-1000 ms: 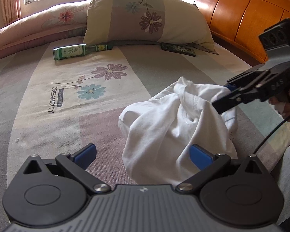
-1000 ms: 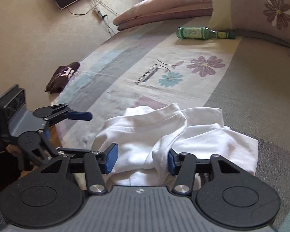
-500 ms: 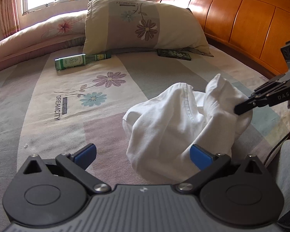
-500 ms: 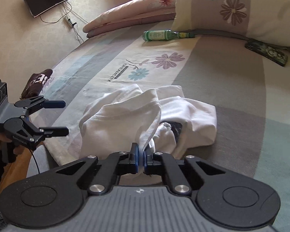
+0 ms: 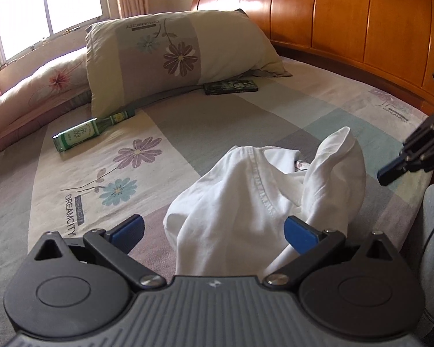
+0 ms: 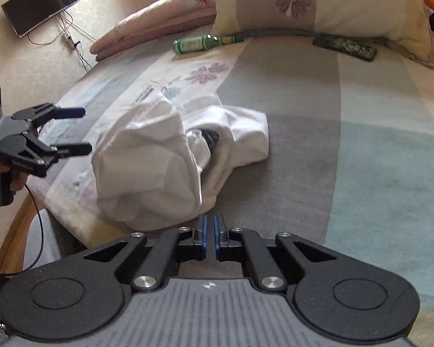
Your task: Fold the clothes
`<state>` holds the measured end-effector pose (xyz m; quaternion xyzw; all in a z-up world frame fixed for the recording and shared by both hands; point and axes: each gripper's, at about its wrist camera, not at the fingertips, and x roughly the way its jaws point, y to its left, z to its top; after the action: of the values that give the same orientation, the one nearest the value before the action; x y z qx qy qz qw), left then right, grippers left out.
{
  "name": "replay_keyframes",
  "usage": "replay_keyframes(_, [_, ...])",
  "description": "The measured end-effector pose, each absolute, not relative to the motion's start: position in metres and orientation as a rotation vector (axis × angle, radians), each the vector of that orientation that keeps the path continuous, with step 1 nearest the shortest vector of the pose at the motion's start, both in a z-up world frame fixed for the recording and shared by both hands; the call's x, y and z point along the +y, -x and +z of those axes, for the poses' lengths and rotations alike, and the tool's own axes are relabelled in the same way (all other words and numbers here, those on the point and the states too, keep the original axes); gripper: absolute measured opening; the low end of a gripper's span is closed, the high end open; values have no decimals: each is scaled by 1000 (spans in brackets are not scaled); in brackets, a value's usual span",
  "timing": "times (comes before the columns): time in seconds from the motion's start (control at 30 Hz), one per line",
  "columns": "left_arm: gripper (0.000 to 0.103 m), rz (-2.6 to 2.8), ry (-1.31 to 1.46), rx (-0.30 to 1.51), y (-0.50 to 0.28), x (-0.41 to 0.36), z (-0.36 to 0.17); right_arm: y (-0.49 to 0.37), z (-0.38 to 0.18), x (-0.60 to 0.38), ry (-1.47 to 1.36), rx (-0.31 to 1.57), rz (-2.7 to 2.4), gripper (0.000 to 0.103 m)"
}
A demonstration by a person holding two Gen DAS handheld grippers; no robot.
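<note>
White shirt (image 5: 246, 196) is bunched on bed (image 5: 72, 202). Left gripper (image 5: 214, 231) fingers are spread wide around it. Right gripper (image 6: 209, 235) fingers are nearly pressed together, nothing pinched.

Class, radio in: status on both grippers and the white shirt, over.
Left gripper open, fingers straddling the crumpled white shirt. Right gripper shut on nothing, just clear of the heap. Shirt unfolded. Green bottle by the pillow, out of the way.

a home bedroom: a bed (image 5: 246, 121) with floral sheet, pillow (image 5: 173, 52), wooden headboard (image 5: 347, 17), curtained window (image 5: 43, 8), wall television (image 6: 40, 3).
</note>
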<state>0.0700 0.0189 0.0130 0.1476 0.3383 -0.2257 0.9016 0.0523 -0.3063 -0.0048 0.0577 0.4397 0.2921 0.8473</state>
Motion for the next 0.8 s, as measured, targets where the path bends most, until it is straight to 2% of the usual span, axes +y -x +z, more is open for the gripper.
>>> replay_keyframes(0.03, [102, -482, -316, 702, -70, 17, 12, -56, 4, -306, -128, 901, 627, 12])
replay_keyframes(0.1, [102, -512, -339, 711, -71, 13, 9, -67, 18, -305, -154, 861, 651, 26])
replay_keyframes(0.23, [102, -596, -364, 733, -70, 11, 4, -105, 32, -288, -258, 837, 741, 41])
replay_keyframes(0.27, [102, -617, -370, 737, -70, 11, 2, -116, 31, -279, -274, 846, 762, 49])
replay_keyframes(0.3, [102, -629, -372, 739, -71, 13, 1, -127, 30, -270, -288, 855, 783, 61])
replay_keyframes(0.37, [102, -638, -363, 739, -70, 17, -1, -148, 22, -251, -297, 881, 777, 72])
replay_keyframes(0.53, [102, -648, -349, 714, -63, 38, -5, -189, -15, -213, -380, 1047, 799, 72])
replay_keyframes(0.8, [102, -672, -431, 730, -45, 55, -5, -172, -1, -170, -390, 995, 949, 71])
